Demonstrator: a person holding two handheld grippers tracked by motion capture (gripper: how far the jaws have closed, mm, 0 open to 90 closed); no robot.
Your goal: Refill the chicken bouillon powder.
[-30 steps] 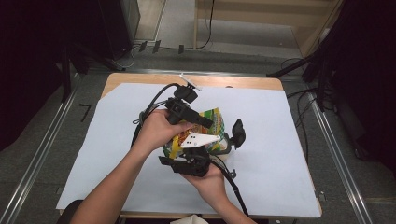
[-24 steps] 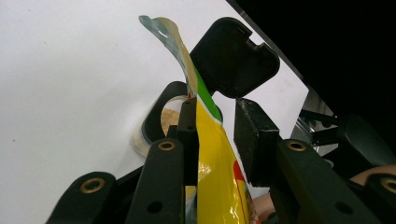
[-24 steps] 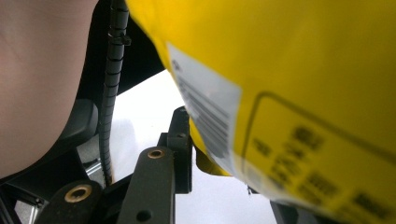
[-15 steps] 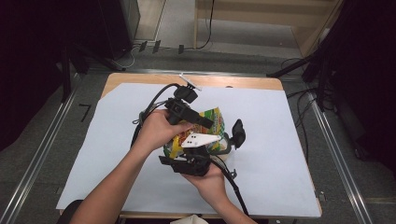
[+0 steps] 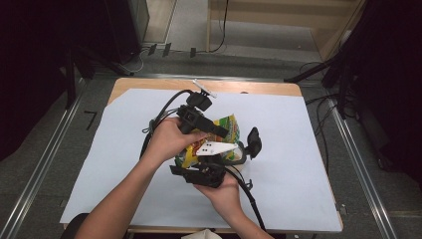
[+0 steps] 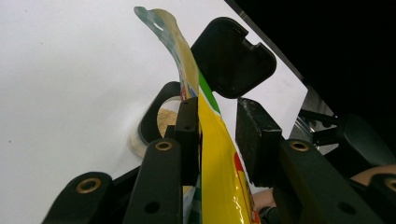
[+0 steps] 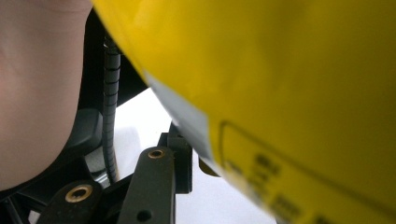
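Comparing with a second ago, nothing on the table has shifted: both hands and the packet sit where they were. At the left, the left hand (image 5: 169, 139) grips the left gripper (image 5: 219, 132) from above, pointing it rightward; its jaws stand a little apart with the yellow packet (image 5: 226, 124) between them, one pad against the foil, the other just clear. Lower and to the right, the right hand (image 5: 226, 191) cradles the right gripper (image 5: 206, 172) palm-up; the glossy, crinkled packet (image 7: 280, 93) hides its jaws, so their grip cannot be told. A round container (image 6: 161, 119) with tan powder and a black hinged lid (image 6: 231, 58) lies on white paper (image 5: 308, 149).
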